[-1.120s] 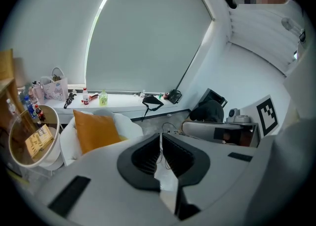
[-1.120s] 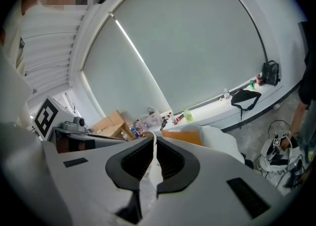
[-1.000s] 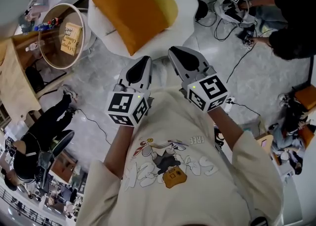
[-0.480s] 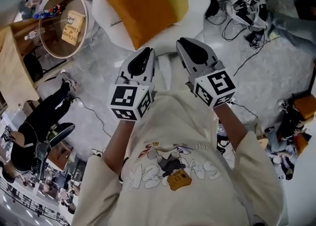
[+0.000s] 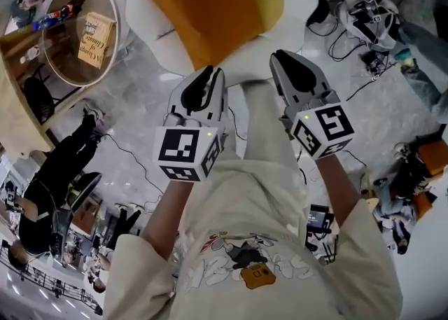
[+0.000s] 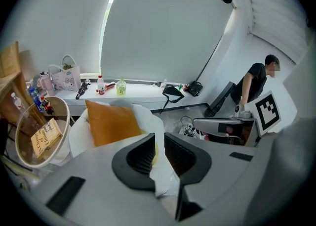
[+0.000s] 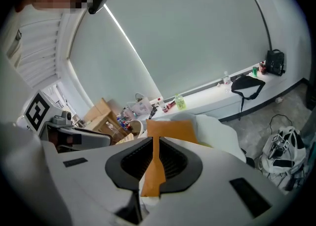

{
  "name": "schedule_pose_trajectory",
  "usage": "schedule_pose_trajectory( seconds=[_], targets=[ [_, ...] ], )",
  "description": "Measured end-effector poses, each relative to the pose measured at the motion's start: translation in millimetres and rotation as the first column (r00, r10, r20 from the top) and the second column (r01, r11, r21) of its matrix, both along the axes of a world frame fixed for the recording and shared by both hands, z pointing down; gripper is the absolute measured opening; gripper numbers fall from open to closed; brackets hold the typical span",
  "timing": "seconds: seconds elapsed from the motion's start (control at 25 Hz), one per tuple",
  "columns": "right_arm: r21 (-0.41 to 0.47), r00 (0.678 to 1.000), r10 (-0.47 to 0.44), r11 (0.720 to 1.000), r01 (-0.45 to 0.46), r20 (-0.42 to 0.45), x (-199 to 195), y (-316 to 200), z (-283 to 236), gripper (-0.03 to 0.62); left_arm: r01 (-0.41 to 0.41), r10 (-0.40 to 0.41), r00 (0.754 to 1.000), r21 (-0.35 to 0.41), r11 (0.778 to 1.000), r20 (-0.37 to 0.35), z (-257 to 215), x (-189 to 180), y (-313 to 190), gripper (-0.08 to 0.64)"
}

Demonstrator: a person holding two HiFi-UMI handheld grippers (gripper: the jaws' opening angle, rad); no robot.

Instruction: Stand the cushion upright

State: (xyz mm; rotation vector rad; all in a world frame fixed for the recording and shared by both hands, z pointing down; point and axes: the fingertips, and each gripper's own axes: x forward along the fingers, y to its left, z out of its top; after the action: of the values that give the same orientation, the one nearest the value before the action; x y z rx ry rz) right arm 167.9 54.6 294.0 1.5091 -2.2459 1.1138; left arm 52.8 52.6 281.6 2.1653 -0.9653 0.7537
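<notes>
Judging by how things lie, the task has barely begun. The orange cushion rests aslant on the white chair at the top centre of the head view. It leans back against the chair rather than standing on an edge, and neither tool touches it. The approach, the grip and the lift are all left to do.

The left gripper sits just below the cushion's lower corner in that view. Its jaws have just been opening and stand a little apart. Nothing is between them; in the left gripper view only the chair's white and yellow padding shows through the gap, with the cushion up and to the left of the tips.

The right gripper is below the cushion's right edge, near it but apart. Its jaws are closed to a thin slit and grip nothing. In the right gripper view the cushion lies straight ahead, above the tips, and shows as an orange strip through the slit.
</notes>
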Motion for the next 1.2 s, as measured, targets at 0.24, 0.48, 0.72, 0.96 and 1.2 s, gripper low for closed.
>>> schedule_pose_trajectory(
  seconds=[0.24, 0.48, 0.72, 0.96, 1.2],
  targets=[
    [-0.039, 1.0, -0.008, 0.999, 0.007, -0.01, -11, -26, 52, 0.04, 0.034, -0.033, 0.999, -0.052, 0.998, 0.02, 54, -17, -20, 0.061],
    [-0.058, 1.0, -0.022, 0.998, 0.022, -0.014, -12, -39, 95, 0.041, 0.075, -0.073, 0.996, -0.056, 0.996, 0.05, 93, -21, -37, 0.083],
    [-0.076, 0.999, -0.037, 0.996, 0.036, -0.01, -20, -52, 137, 0.06, 0.11, -0.105, 0.992, -0.069, 0.991, 0.074, 133, -31, -52, 0.107],
    [-0.089, 0.999, -0.042, 0.995, 0.04, -0.019, -26, -73, 190, 0.089, 0.135, -0.127, 0.987, -0.075, 0.988, 0.101, 178, -40, -71, 0.12],
    [-0.094, 0.998, -0.053, 0.994, 0.05, -0.029, -28, -92, 231, 0.12, 0.155, -0.144, 0.98, -0.079, 0.985, 0.137, 214, -48, -87, 0.137]
  ],
)
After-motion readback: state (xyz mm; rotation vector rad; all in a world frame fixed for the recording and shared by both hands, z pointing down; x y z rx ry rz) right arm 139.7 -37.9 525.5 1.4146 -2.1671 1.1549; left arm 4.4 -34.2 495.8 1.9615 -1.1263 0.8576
